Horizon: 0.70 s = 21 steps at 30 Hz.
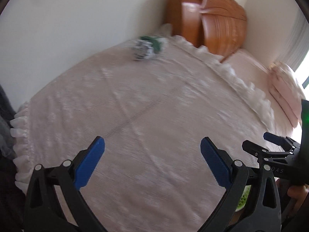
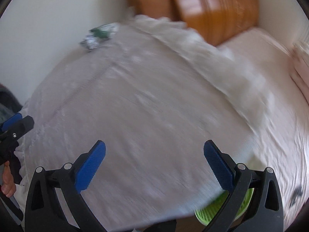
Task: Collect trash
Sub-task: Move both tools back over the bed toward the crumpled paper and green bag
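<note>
Both grippers, left (image 1: 152, 154) and right (image 2: 154, 156), hang with fingers spread wide and empty over the near part of a bed (image 1: 146, 116) draped in a pale frilled bedspread. Cream walls (image 1: 77, 29) and a wooden headboard (image 1: 212, 23) rise behind it. Crumpled green-and-white trash (image 1: 147, 47) lies at the bed's far edge, against the wall; blur hides its axis. Below the near edge peeks a green slatted basket (image 2: 245, 203), contents unseen.

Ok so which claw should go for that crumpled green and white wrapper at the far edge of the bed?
Probably left. Both claws, left and right, are open, empty and far away from the crumpled green and white wrapper, which lies toward the left.
</note>
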Available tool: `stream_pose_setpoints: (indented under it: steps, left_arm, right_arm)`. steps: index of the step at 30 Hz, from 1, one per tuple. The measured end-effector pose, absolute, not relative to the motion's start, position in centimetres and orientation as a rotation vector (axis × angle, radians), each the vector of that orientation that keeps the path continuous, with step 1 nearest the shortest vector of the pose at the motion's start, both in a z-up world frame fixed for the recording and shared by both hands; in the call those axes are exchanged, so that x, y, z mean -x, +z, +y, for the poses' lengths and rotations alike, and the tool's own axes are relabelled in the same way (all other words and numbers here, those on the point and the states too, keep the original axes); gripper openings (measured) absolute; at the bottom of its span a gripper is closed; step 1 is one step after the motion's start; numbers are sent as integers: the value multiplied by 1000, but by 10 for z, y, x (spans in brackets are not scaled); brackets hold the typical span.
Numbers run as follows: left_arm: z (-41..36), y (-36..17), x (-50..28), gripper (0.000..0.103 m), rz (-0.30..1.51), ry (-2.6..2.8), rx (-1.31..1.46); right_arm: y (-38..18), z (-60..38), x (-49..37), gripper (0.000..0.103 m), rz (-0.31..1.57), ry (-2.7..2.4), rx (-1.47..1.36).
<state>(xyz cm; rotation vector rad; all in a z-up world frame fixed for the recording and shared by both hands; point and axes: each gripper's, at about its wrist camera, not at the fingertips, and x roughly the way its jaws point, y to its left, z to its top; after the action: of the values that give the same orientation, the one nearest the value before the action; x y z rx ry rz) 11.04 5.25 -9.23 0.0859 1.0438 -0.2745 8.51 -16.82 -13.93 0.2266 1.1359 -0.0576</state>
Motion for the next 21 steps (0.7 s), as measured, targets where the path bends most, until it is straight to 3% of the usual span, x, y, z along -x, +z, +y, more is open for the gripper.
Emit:
stream_pose_setpoints:
  steps: [14,21]
  left_arm:
    - [81,-103,-192,95,1043,-203,-36]
    - [74,-109,-216,95,1044,-218,-36]
  right_arm:
    - [-125,-124,-235,101,1055,55,-94]
    - [-128,-99,-321,101,988,235,213]
